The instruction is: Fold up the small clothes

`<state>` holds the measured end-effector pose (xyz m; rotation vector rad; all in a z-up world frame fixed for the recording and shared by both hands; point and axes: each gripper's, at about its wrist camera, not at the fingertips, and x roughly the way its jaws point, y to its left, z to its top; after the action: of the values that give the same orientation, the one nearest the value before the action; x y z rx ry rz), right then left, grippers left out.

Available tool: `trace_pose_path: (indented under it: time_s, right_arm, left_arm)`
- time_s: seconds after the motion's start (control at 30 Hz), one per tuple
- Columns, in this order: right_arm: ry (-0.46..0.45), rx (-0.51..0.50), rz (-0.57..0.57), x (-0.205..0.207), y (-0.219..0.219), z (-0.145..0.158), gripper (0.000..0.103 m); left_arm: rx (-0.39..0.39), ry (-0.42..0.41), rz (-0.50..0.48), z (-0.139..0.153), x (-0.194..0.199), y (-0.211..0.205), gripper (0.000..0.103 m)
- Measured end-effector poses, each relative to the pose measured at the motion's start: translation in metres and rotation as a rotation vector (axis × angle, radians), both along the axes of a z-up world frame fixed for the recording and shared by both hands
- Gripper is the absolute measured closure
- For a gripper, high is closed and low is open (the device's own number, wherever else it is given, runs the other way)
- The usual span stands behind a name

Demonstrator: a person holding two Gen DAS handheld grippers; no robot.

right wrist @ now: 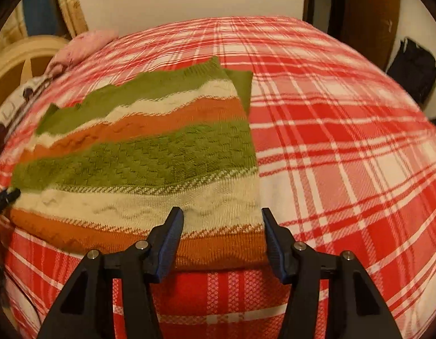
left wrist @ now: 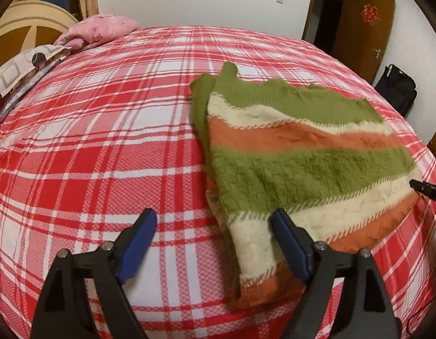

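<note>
A striped knit sweater (left wrist: 302, 163) lies folded on a bed covered by a red and white plaid sheet (left wrist: 105, 141). Its bands run green, cream and orange, and a green sleeve or edge shows from under its far side. In the left wrist view the sweater lies right of centre; in the right wrist view the same sweater (right wrist: 150, 155) lies left of centre, so it sits between the two tools.

The left tool (left wrist: 213, 226) has its blue-padded fingers spread wide and holds nothing. Its left finger is over bare sheet, and its right finger (left wrist: 288, 243) is over the near cream and orange corner of the sweater; whether it touches the knit cannot be told. The right tool (right wrist: 222, 226) is likewise spread wide with nothing in its grip. Its left finger (right wrist: 170, 243) stands over the near orange hem and its right finger is just past the sweater's right edge, so the near right corner lies between them.

A dark tip of the right tool shows at the right edge of the left wrist view, beside the sweater's side.

At the head of the bed lie a pink pillow (left wrist: 102, 29) and a patterned quilt (left wrist: 17, 70), both well apart from the sweater. A brown door (left wrist: 362, 28) and a black bag (left wrist: 397, 89) stand beyond the far corner of the bed.
</note>
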<state>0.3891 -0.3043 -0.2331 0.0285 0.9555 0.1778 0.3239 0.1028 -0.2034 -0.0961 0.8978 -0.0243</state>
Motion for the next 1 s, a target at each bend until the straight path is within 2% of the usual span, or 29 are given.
trace_pose_path:
  time_s: [0.07, 0.13, 0.27, 0.37, 0.5, 0.63, 0.7, 0.77, 0.87, 1.0]
  right_arm:
    - [0.002, -0.013, 0.001, -0.001, 0.002, -0.001, 0.047]
    - [0.004, -0.021, -0.002, -0.005, 0.003, -0.001, 0.047]
    - [0.004, -0.024, -0.009, -0.009, 0.002, -0.001, 0.047]
    - [-0.003, -0.071, -0.018, -0.016, 0.007, 0.008, 0.047]
    - [-0.134, -0.151, -0.050, -0.032, 0.020, 0.040, 0.047]
    - [-0.173, -0.104, 0.014, -0.026, 0.056, 0.061, 0.047]
    - [-0.172, -0.122, 0.073, -0.017, 0.082, 0.057, 0.047]
    - [-0.133, -0.117, 0.094, -0.007, 0.095, 0.044, 0.047]
    - [-0.038, -0.086, 0.054, 0.001, 0.089, 0.015, 0.047]
    - [-0.060, -0.072, 0.061, -0.018, 0.071, 0.001, 0.047]
  left_arm:
    - [0.013, 0.010, -0.020, -0.003, -0.001, -0.003, 0.007]
    - [0.030, 0.003, -0.023, -0.003, -0.003, -0.005, 0.007]
    - [0.017, -0.007, -0.017, -0.004, -0.009, -0.004, 0.007]
    - [0.029, -0.007, -0.019, -0.005, -0.012, -0.005, 0.006]
    - [0.038, -0.016, -0.024, -0.005, -0.016, -0.008, 0.004]
    - [0.042, -0.015, -0.025, -0.006, -0.016, -0.008, 0.003]
    - [0.038, -0.015, -0.026, -0.006, -0.017, -0.007, 0.003]
    - [0.040, -0.015, -0.027, -0.006, -0.020, -0.008, 0.003]
    - [0.035, -0.019, -0.034, -0.007, -0.026, -0.007, 0.002]
    - [0.031, -0.025, -0.044, -0.007, -0.032, -0.008, 0.002]
